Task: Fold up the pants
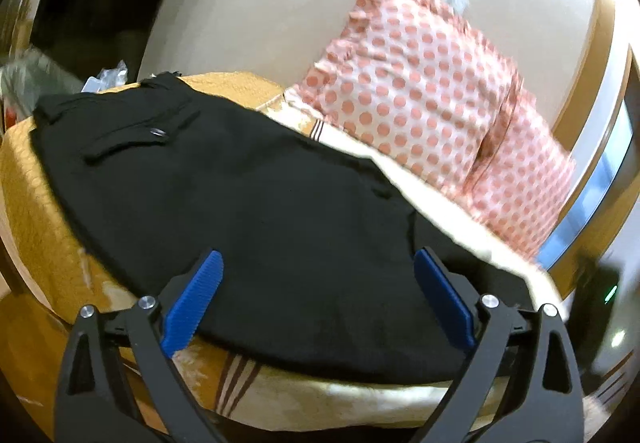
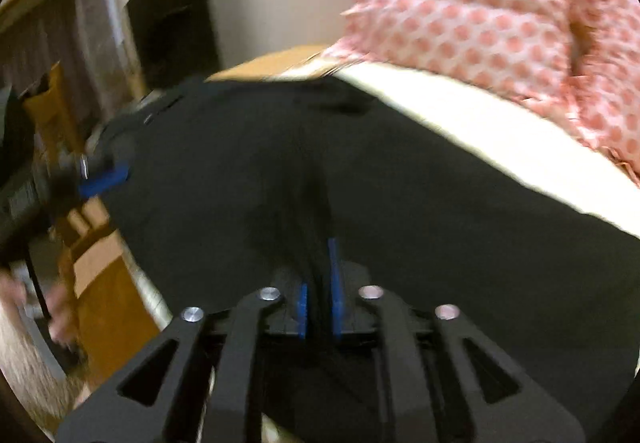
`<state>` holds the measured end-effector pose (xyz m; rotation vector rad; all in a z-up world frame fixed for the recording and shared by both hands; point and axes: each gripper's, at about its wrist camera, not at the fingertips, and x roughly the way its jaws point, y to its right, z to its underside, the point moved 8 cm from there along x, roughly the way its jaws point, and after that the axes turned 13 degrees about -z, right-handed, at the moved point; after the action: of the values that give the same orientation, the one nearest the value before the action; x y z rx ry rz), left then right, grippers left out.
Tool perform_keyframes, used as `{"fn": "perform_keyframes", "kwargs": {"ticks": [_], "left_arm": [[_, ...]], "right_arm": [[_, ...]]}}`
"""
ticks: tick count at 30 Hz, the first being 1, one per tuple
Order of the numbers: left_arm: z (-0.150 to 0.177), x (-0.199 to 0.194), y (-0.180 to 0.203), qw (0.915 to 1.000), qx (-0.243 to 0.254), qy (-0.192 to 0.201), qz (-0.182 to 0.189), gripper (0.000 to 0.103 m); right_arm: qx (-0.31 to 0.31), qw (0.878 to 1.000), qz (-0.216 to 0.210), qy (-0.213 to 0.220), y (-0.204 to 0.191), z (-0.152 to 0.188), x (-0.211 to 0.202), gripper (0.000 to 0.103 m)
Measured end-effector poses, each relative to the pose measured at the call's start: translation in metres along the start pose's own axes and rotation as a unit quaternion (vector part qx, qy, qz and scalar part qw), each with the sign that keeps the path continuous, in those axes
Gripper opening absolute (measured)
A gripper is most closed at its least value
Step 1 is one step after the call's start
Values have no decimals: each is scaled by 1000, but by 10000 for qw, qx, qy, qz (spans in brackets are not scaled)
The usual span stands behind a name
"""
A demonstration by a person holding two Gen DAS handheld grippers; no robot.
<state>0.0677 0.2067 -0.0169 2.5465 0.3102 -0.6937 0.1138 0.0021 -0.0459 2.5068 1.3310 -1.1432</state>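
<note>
In the left wrist view, the left gripper (image 1: 318,263) sits at the bottom centre of the frame with its blue pads (image 1: 192,307) spread wide apart, holding nothing; the near edge of the black pants (image 1: 240,203) lies between and just beyond them. The pants stretch from the left middle of the frame, where the waistband and a buttoned back pocket (image 1: 158,131) show, down toward the lower right, spread over a bed (image 1: 36,183) with an orange-gold cover.

In the right wrist view, the right gripper (image 2: 320,283) is at the bottom centre, its blue pads (image 2: 334,283) drawn close together and clamped on a bunched ridge of the pants (image 2: 400,203), which fill the middle of the frame. The left gripper (image 2: 104,177) appears at the left middle edge, at the border of the fabric; blur keeps its opening unreadable here.

A pink polka-dot pillow (image 1: 420,91) lies in the upper right of both views, behind the pants. The right wrist view is smeared, and the objects along its left edge are hard to make out.
</note>
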Motion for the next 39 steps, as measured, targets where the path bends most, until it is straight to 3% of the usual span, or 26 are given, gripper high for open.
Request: {"fn": "perform_keyframes", "kwargs": {"ticks": [2, 4, 7, 9, 10, 11, 14, 20, 23, 25, 29, 33, 36, 39], "left_arm": [[-12, -15, -21, 9989, -206, 284, -297, 96], [-19, -24, -41, 9967, -366, 438, -577, 96], [-29, -27, -76, 9917, -754, 425, -945, 96], [-34, -23, -95, 9884, -1046, 331, -1047, 96], [-36, -19, -102, 9873, -1149, 269, -1066, 95], [-37, -15, -107, 9862, -1239, 196, -1080, 95], [-41, -1, -119, 9838, -1472, -19, -1026, 94], [-39, 8, -120, 9828, -1533, -289, -984, 93], [-23, 7, -103, 9812, -1703, -622, -660, 93], [-12, 4, -81, 9833, -1550, -763, -578, 93], [-2, -2, -46, 9894, -944, -803, -760, 94], [-15, -7, -30, 9930, -850, -685, -460, 94], [-29, -4, -36, 9918, -1089, -610, -275, 94], [-40, -1, -59, 9863, -1492, -560, -415, 94]], "right_arm": [[-116, 9990, -431, -38, -15, 2, -3, 74], [-167, 9965, -809, 154, -25, -1, -14, 74], [-92, 9970, -365, 676, -6, -13, -33, 74], [228, 9985, -30, 501, 20, -9, -29, 74], [432, 9989, -18, 196, 32, -1, -19, 75], [463, 9987, -89, 209, 35, 2, -18, 77], [363, 9991, -57, 212, 33, 7, -23, 85], [454, 9982, -231, 301, 32, 7, -25, 89], [360, 9987, -233, 287, 30, 2, -21, 92], [309, 9989, -210, 281, 25, 4, -18, 94], [305, 9988, -245, 288, 27, 4, -19, 94], [348, 9984, -298, 323, 28, 4, -19, 94], [360, 9983, -307, 346, 28, 3, -19, 94], [377, 9980, -327, 377, 28, 3, -19, 94]]}}
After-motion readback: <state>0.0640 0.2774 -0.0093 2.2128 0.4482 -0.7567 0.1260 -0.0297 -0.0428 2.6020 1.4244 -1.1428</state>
